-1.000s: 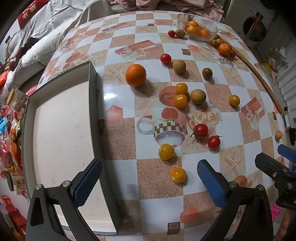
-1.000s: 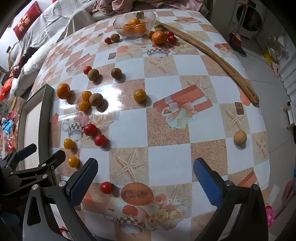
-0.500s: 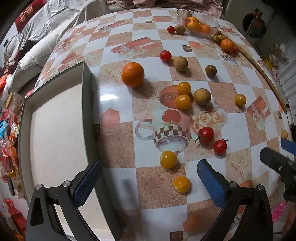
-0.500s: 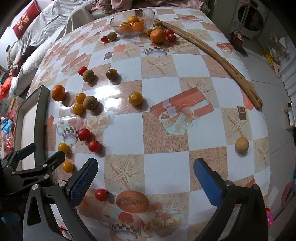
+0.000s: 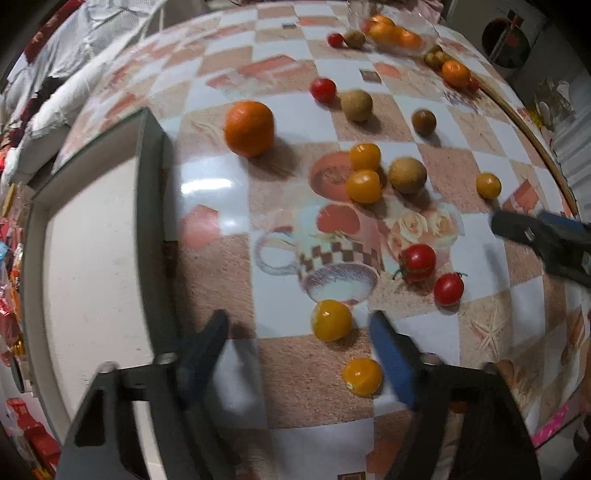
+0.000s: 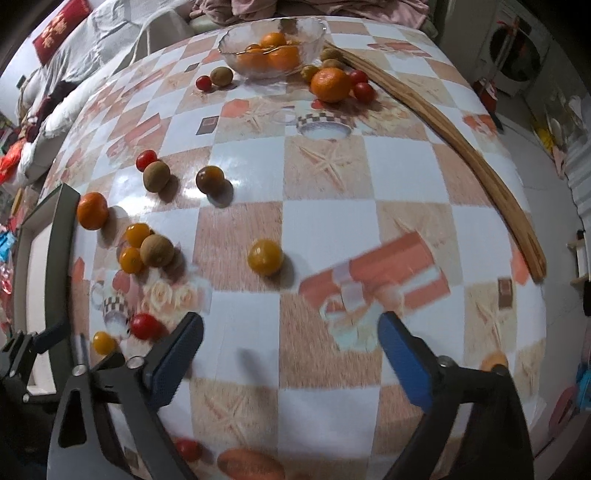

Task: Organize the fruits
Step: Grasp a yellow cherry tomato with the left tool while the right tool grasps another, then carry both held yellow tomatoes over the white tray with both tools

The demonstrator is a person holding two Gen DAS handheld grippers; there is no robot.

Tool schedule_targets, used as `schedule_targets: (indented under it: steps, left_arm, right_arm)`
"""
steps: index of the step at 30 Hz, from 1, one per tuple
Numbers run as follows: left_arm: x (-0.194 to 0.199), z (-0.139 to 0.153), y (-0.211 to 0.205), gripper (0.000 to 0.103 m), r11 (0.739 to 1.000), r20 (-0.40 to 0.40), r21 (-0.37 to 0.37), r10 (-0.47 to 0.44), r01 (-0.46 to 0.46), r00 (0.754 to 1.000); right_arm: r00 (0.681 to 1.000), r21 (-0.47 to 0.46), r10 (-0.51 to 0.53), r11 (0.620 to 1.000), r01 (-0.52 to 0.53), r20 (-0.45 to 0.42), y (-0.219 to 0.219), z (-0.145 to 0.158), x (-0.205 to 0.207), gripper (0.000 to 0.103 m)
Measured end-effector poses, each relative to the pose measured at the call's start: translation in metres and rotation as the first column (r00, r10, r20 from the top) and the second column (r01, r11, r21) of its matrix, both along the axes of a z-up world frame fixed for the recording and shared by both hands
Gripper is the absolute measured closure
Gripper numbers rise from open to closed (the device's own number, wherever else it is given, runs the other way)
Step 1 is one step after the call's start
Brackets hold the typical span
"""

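Loose fruit lies scattered on the checked tablecloth. In the left wrist view my left gripper (image 5: 299, 347) hangs low over the cloth. Its jaws are closing, and a yellow tomato (image 5: 331, 319) sits just ahead between the fingertips, untouched. A second yellow tomato (image 5: 362, 376) lies by the right finger (image 5: 391, 354). Two red tomatoes (image 5: 418, 258) lie further right. My right gripper (image 6: 290, 354) is also closing, with only bare cloth between its pads. A single yellow tomato (image 6: 265, 256) lies a little ahead of it. A glass bowl (image 6: 314, 29) of oranges stands at the far edge.
A grey-rimmed white tray (image 5: 147, 221) lies along the left side. An orange (image 5: 249, 128), brown round fruits (image 5: 406, 174) and more tomatoes are spread mid-table. A long wooden stick (image 6: 461, 147) runs along the right edge. Bedding lies beyond the table.
Both pairs of jaws have narrowed. The left gripper sank toward the two yellow tomatoes. The right gripper slid forward across the cloth, bringing the single yellow tomato nearer.
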State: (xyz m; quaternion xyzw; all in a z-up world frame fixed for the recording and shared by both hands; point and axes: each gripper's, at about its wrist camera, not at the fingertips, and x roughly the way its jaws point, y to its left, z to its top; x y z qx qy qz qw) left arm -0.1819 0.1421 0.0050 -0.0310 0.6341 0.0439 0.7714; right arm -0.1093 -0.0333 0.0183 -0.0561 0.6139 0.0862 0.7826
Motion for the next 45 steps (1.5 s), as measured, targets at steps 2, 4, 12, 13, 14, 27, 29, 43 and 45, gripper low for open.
schedule_targets:
  steps: [2, 4, 12, 13, 14, 27, 29, 43, 45]
  left_arm:
    - [0.001, -0.001, 0.002, 0.029, 1.000, 0.004, -0.011, 0.013, -0.013, 1.000]
    - [0.001, -0.002, 0.001, 0.029, 1.000, 0.002, -0.013, 0.018, -0.018, 1.000]
    - [0.001, 0.003, -0.009, 0.066, 1.000, 0.017, -0.028, 0.008, -0.008, 1.000]
    - [0.001, 0.005, -0.009, 0.071, 1.000, 0.021, -0.031, 0.006, -0.005, 1.000]
    - [0.002, 0.005, -0.009, 0.078, 0.999, 0.023, -0.032, 0.005, -0.005, 1.000]
    - [-0.003, 0.036, 0.012, 0.080, 0.991, 0.083, -0.129, 0.039, -0.028, 0.996]
    - [-0.002, 0.045, 0.017, 0.080, 0.990, 0.097, -0.138, 0.044, -0.030, 0.994]
    - [-0.054, 0.070, 0.094, 0.080, 0.981, 0.146, -0.105, 0.180, -0.165, 0.973]
    - [-0.065, 0.067, 0.113, 0.080, 0.974, 0.138, -0.097, 0.219, -0.207, 0.966]
  right_arm:
    - [1.000, 0.011, 0.014, 1.000, -0.014, -0.010, 0.005, -0.004, 0.007, 0.024]
    - [0.999, 0.007, 0.038, 0.999, -0.038, 0.013, 0.013, -0.004, 0.014, 0.026]
    - [0.994, -0.029, 0.099, 0.995, -0.098, 0.055, 0.031, -0.006, 0.021, 0.068]
    - [0.993, -0.026, 0.101, 0.995, -0.099, 0.062, 0.032, -0.005, 0.022, 0.073]
    - [0.993, -0.009, 0.099, 0.995, -0.099, 0.064, 0.031, -0.004, 0.023, 0.079]
    - [0.998, 0.150, 0.052, 0.988, -0.048, -0.020, 0.017, 0.011, -0.002, 0.079]
    - [0.998, 0.159, 0.066, 0.985, -0.062, -0.018, 0.023, 0.016, -0.006, 0.079]
    - [0.971, 0.234, 0.240, 0.944, -0.233, -0.002, 0.115, 0.046, -0.036, 0.079]
    - [0.963, 0.242, 0.271, 0.934, -0.262, -0.004, 0.132, 0.047, -0.041, 0.079]
